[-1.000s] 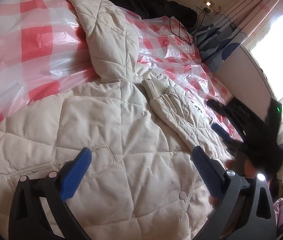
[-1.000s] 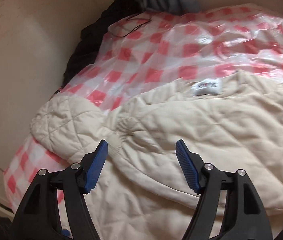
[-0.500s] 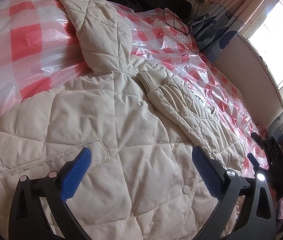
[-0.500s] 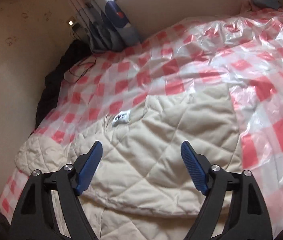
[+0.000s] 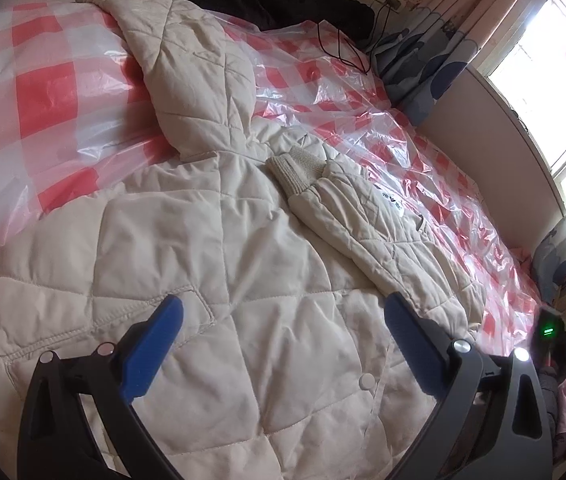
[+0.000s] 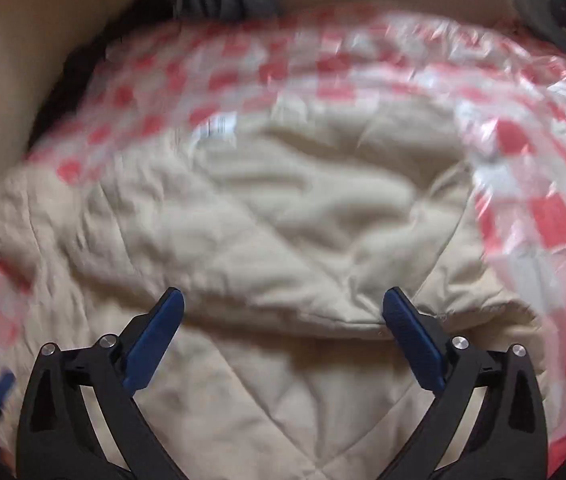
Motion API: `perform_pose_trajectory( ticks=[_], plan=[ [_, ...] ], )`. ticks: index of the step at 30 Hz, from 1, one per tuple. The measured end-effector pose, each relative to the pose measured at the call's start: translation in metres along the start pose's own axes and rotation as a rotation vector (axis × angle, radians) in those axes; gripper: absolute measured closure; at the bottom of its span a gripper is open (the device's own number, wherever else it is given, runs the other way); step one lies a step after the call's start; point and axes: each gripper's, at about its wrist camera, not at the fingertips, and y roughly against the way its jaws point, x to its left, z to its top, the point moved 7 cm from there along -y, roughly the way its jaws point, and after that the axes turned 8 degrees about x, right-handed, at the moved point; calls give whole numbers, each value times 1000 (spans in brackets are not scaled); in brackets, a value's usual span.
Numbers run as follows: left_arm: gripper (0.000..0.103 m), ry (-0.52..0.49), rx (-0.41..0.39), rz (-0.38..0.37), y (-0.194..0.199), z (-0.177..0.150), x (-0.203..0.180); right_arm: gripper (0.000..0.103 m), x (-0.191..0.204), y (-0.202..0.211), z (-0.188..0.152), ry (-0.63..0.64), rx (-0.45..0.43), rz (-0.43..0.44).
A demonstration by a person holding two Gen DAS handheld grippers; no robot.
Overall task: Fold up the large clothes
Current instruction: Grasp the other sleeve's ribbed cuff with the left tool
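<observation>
Cream puffy quilted coat [image 5: 243,272] is lying spread out on the bed, and we are looking down at it from both sides. The bed has a red and white checked cover [image 5: 43,92] with a shiny clear plastic sheet [image 5: 363,120] on top. One sleeve [image 5: 347,216] is lying folded across the coat's body, with its knitted cuff [image 5: 295,168] near the neck. The hood [image 5: 187,76] is pointing up toward the far end of the bed, where a black piece of clothing [image 5: 283,4] is lying by the wall.

We are holding our left gripper [image 5: 281,340] over the coat's lower part with its blue pads wide apart, and nothing is between them. We are holding our right gripper [image 6: 283,332] over the coat [image 6: 263,220] too, near a folded edge, with its pads wide apart as well. That view is blurry. A blue flowered curtain [image 5: 415,60] is hanging by the bright window [image 5: 555,80].
</observation>
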Motion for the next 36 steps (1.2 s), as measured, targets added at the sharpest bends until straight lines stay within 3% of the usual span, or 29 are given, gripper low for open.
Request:
perform_pose_trajectory(
  ticks=[2,4,5,8,11,13,16,19,21,24,27,29,33,35,36],
  plan=[
    [7,-27,-15,-40,9,7,-5,14,0,13,-16,-45,-45,-30],
    [7,-38,-37,-101,27,22,-7,14,13,51,-36,-125,-124,82],
    [7,-41,-58,-141,40,33,-6,14,21,68,-49,-122,-161,114],
    [7,-21,-193,-207,92,85,14,12,40,113,-91,-40,-286,88],
    [7,-29,-282,-159,129,163,46,8,28,125,-115,-84,-329,111],
    [7,11,-255,-111,133,221,79,8,14,120,-105,-177,-296,204],
    [7,118,-188,-72,121,292,139,9,11,109,-98,-198,-267,221],
    [7,192,-149,-30,100,337,189,9,21,100,-102,-175,-241,243],
    [7,240,-118,-11,82,353,216,9,26,94,-102,-158,-229,240],
    [7,331,-87,-53,59,363,241,9,28,88,-102,-163,-216,245],
    [7,353,-67,-74,39,372,247,9,26,82,-103,-177,-199,249],
    [7,368,-63,-24,30,377,254,9,25,80,-103,-181,-194,251],
    [8,471,-82,-44,21,381,272,9,26,73,-104,-183,-173,257],
    [17,481,-86,-39,19,382,276,9,25,72,-104,-184,-171,259],
    [37,481,-75,-34,17,382,278,9,26,73,-104,-184,-175,260]
  ],
)
